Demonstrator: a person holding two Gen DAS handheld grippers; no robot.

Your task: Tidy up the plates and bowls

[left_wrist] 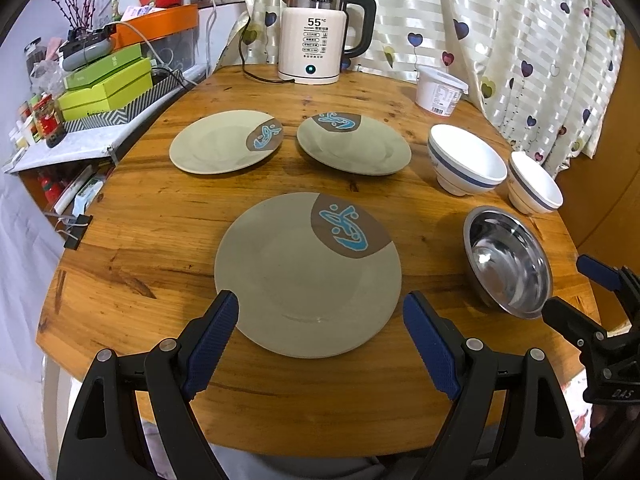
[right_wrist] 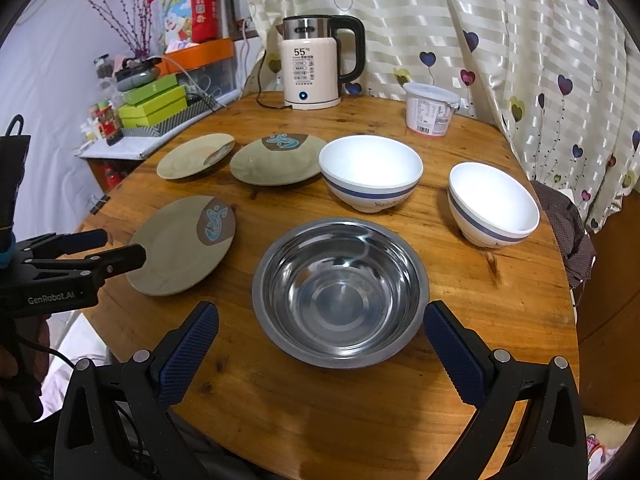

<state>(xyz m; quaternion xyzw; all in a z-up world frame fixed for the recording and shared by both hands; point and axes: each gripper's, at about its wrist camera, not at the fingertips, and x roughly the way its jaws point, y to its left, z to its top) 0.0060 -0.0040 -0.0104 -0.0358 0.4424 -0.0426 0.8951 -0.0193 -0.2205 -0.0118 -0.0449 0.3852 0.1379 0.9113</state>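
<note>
Both grippers hover low over the near edge of the round wooden bench (left_wrist: 160, 240), and neither holds anything. The left gripper (left_wrist: 320, 332) has its blue-padded fingers spread wide apart, framing the near rim of the nearest plate (left_wrist: 288, 280), a grey-green one with a brown patch and blue squiggle. The pads sit just beside that rim; whether they touch it is hard to tell.

Over on the right, the right gripper (right_wrist: 320, 340) is spread open too, its fingers flanking the steel bowl (right_wrist: 340, 292), which sits upright on the bench just right of that near plate.

Further back, two more matching plates lie flat side by side: the far left plate (left_wrist: 224, 142) and the middle plate (left_wrist: 354, 144), close but apart. To their right stand two white bowls with blue bands, the bigger-looking one (right_wrist: 370, 172) next to the middle plate and the other white bowl (right_wrist: 494, 204) near the bench's right edge. Nothing is stacked.

At the back stand a kettle (left_wrist: 316, 32) reading 55 and a white tub (left_wrist: 438, 90) beside the heart-print curtain (left_wrist: 520, 40).
</note>
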